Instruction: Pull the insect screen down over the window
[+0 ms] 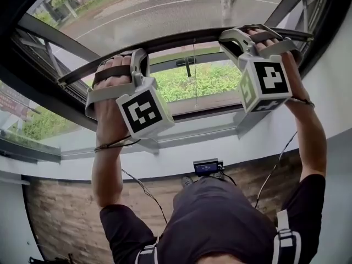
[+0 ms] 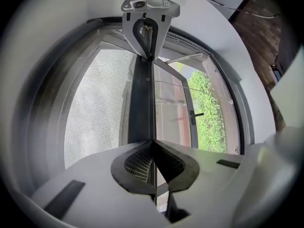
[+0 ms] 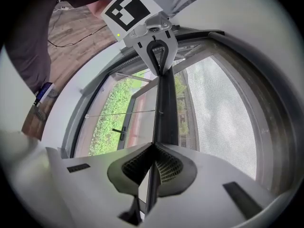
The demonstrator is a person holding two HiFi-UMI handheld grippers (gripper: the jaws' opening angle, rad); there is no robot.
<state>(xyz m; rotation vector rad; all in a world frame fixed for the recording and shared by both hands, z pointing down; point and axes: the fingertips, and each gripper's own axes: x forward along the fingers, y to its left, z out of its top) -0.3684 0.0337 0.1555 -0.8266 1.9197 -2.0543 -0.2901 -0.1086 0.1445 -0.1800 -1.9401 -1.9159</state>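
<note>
In the head view the left gripper [image 1: 140, 56] and right gripper [image 1: 236, 37] hide their stretch of bar [image 1: 181, 41]; the torso [image 1: 220, 219] is cut off below.

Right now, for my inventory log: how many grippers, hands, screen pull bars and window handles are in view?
Grippers: 2, left gripper, right gripper
Hands: 2
Screen pull bar: 1
Window handle: 1
Total: 6

Two grippers: left gripper [image 2: 153, 145], right gripper [image 3: 153, 147]. One marker cube on each [image 1: 144, 111] [image 1: 267, 81]. Two hands: left hand [image 1: 109, 100], right hand [image 1: 294, 66]. One insect screen [image 2: 97, 103], one pull bar [image 2: 141, 103], one window handle [image 1: 187, 64], one small device [image 1: 206, 166], two cables [image 1: 140, 185] [image 1: 275, 164].
</note>
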